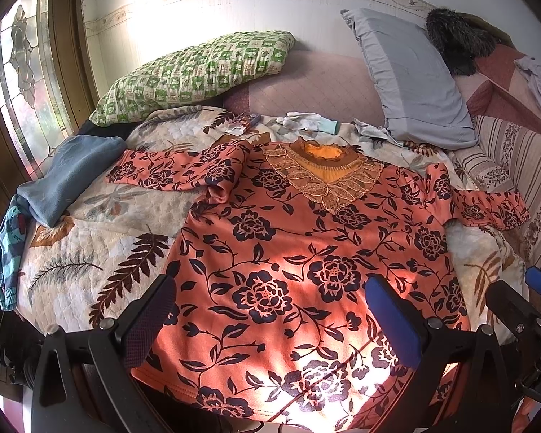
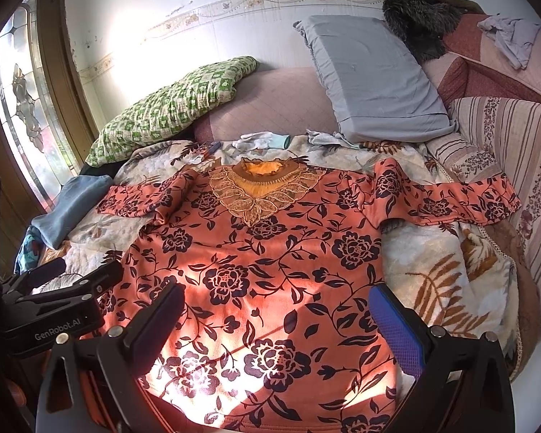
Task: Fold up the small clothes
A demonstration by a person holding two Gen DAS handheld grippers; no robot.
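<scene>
An orange long-sleeved top (image 1: 288, 245) (image 2: 263, 252) with dark flower print and a lace collar lies flat, front up, on the bed, both sleeves spread sideways. My left gripper (image 1: 270, 310) hovers open above its hem on the left side, nothing between the fingers. Over the hem on the right, my right gripper (image 2: 277, 317) is open too and holds nothing. The left gripper also shows at the left edge of the right wrist view, and the right gripper at the right edge of the left wrist view.
A leaf-print quilt (image 1: 90, 252) covers the bed. A blue folded garment (image 1: 72, 173) lies left of the top. A green checked pillow (image 1: 198, 72), a grey pillow (image 1: 414, 79), white gloves (image 1: 299, 121) and a small box (image 1: 247, 119) sit near the wall. A striped sofa (image 2: 505, 151) stands at right.
</scene>
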